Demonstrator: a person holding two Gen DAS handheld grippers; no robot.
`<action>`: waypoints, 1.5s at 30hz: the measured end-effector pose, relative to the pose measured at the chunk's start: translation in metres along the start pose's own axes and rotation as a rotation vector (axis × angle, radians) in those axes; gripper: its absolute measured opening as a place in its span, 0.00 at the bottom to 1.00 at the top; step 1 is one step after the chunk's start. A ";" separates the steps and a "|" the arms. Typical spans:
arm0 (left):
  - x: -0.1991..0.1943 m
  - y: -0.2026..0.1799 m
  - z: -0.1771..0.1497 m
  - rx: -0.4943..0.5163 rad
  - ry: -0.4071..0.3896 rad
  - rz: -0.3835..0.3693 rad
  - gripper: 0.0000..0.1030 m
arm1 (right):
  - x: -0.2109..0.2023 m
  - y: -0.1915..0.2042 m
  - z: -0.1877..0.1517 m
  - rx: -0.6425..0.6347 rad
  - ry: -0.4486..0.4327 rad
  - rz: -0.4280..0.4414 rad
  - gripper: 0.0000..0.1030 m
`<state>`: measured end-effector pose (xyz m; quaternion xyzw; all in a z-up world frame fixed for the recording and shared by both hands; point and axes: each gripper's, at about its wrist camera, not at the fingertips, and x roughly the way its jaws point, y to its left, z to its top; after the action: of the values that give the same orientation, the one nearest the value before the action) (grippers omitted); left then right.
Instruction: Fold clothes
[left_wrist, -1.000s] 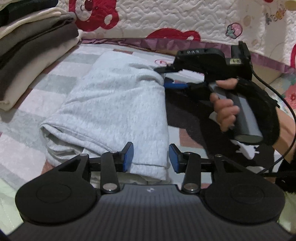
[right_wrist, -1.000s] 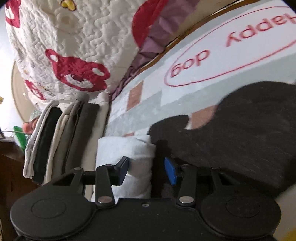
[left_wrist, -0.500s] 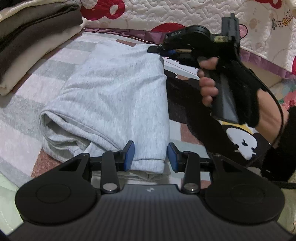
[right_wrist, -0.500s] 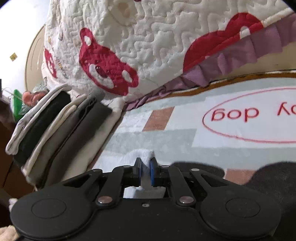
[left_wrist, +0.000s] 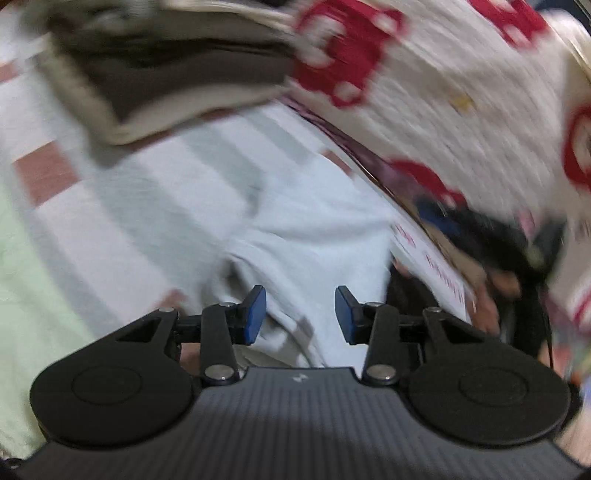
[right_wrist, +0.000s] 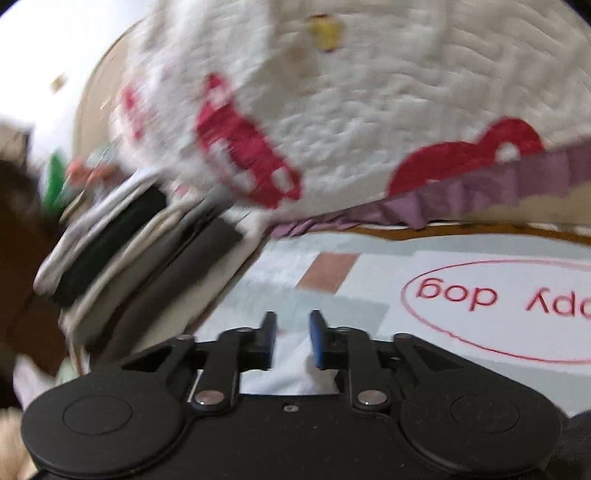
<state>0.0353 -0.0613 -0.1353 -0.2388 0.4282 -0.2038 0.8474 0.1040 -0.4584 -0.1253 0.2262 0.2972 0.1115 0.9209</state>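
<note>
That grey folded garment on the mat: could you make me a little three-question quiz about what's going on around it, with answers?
1. True or false: the left gripper is clamped shut on the grey folded garment.
2. Multiple choice: where is the stack of folded clothes in the right wrist view? A) left of the right gripper B) on top of the red oval print C) between the fingers
3. Fill in: the mat's red oval holds upside-down lettering ending in the word ____.

Key: 1 false, its blue pads stand apart with the cloth below. 2 A. 3 dog.
</note>
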 end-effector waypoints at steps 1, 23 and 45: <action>0.002 0.006 0.002 -0.039 0.003 -0.002 0.38 | -0.003 0.005 -0.001 -0.047 0.019 0.008 0.28; 0.021 0.029 -0.005 -0.144 -0.041 0.088 0.04 | 0.148 0.073 0.023 -0.402 0.311 0.046 0.04; -0.038 -0.021 0.012 0.064 -0.296 -0.002 0.04 | 0.046 0.094 -0.023 -0.531 0.184 0.032 0.43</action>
<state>0.0208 -0.0546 -0.0932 -0.2397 0.2917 -0.1808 0.9082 0.1204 -0.3528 -0.1196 -0.0295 0.3362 0.2202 0.9152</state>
